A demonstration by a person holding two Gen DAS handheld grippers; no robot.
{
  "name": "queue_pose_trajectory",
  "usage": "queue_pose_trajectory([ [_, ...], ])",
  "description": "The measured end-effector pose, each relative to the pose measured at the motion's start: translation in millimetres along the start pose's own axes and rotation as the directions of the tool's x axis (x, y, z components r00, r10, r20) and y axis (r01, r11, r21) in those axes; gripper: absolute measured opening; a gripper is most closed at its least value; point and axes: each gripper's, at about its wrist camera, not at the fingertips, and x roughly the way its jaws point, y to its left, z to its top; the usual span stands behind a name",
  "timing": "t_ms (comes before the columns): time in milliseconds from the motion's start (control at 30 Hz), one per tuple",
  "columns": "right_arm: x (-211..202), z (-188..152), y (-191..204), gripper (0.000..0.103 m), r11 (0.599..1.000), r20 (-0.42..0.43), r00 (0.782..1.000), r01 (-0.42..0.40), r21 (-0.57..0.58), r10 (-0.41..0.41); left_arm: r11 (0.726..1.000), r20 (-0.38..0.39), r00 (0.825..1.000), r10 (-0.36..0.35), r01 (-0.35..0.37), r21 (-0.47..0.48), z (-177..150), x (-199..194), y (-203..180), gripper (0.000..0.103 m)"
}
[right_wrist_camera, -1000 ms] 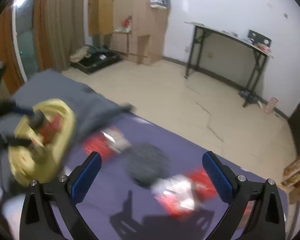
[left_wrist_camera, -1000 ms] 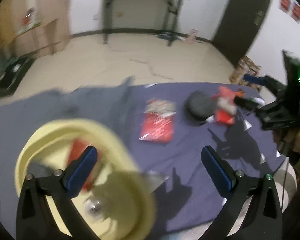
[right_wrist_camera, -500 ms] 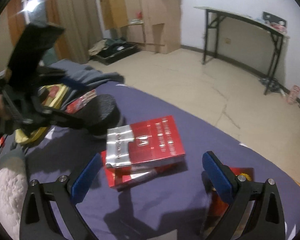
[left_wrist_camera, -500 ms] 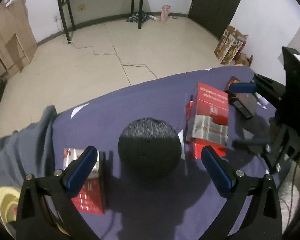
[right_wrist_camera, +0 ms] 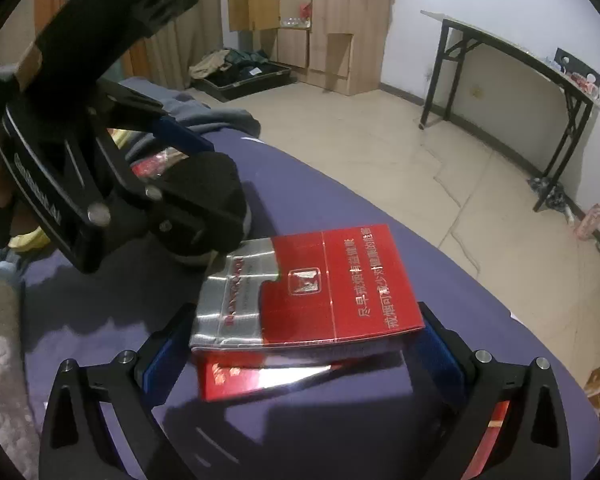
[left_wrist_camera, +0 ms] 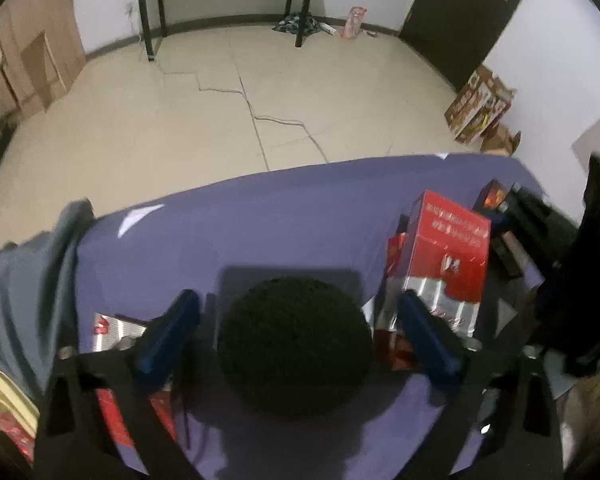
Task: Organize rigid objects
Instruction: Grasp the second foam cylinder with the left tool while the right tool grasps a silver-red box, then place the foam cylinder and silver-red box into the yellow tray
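My left tool [left_wrist_camera: 296, 336] sits low over the purple-covered bench [left_wrist_camera: 284, 224], its blue fingers [left_wrist_camera: 172, 328] spread wide to either side of the black dome-shaped object [left_wrist_camera: 296, 350], with a gap showing on both sides in this view. From the right wrist view that same tool [right_wrist_camera: 198, 178] straddles the dome [right_wrist_camera: 210, 194]; I cannot tell whether the pads touch it. At my lower left, the rim of a yellow bowl [left_wrist_camera: 4, 396] shows at the picture's edge, and a flat red and silver packet [left_wrist_camera: 112, 328] lies behind my left finger.

My right tool [right_wrist_camera: 300, 344] is also spread wide, one finger on each side of the red and silver box [right_wrist_camera: 304, 292]. That box lies tilted on top of a second red packet [right_wrist_camera: 260, 376], close beside the dome. Whether the pads press the box is not clear.

Just right of the dome in the left view, the same red box [left_wrist_camera: 448, 256] stands out, with dark small boxes [left_wrist_camera: 500, 208] beyond it. A grey cloth [left_wrist_camera: 28, 264] is bunched at the bench's left end. Farther off are the tiled floor [left_wrist_camera: 228, 116] and a black-legged table [right_wrist_camera: 512, 68].
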Motion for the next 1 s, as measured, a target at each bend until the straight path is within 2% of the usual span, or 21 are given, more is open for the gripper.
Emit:
queue_pose_trajectory([
  [67,1,1,3,0.090,1.000,0.023,1.000,0.006,0.003,-0.006,0.999,-0.004,0.999,-0.034,0.034,-0.030,0,1,3,0.066],
  [200,4,-2,9,0.090,0.999,0.029,0.999,0.041,0.025,-0.041,0.998,-0.008,0.999,-0.038,0.037,-0.057,-2,1,5,0.065],
  [367,-22,-9,8,0.089,0.995,0.054,0.995,0.077,0.064,-0.080,0.986,0.055,0.995,-0.077,0.085,-0.144,-6,-27,14,0.065],
  [467,-42,-3,11,0.089,0.991,0.082,0.993,0.075,0.110,-0.085,0.985,0.106,0.992,-0.074,0.089,-0.149,-15,-66,23,0.065],
  [633,-66,29,42,0.089,0.989,0.169,0.985,0.022,0.148,-0.047,0.974,0.196,0.981,0.007,0.038,-0.225,-55,-161,81,0.064],
  [733,-65,58,86,0.089,0.994,0.193,0.981,-0.031,0.105,0.010,0.963,0.205,0.971,0.122,-0.065,-0.262,-94,-214,127,0.065],
  [833,-47,86,145,0.089,0.996,0.171,0.982,-0.085,0.030,0.078,0.934,0.169,0.963,0.211,-0.147,-0.326,-142,-244,175,0.065],
  [933,-19,109,213,0.089,0.990,0.116,0.985,-0.117,-0.082,0.126,0.893,0.112,0.955,0.275,-0.210,-0.397,-190,-251,211,0.065],
  [1000,1,116,253,0.089,0.979,0.068,0.987,-0.134,-0.153,0.146,0.873,0.075,0.957,0.281,-0.222,-0.434,-218,-242,225,0.065],
])
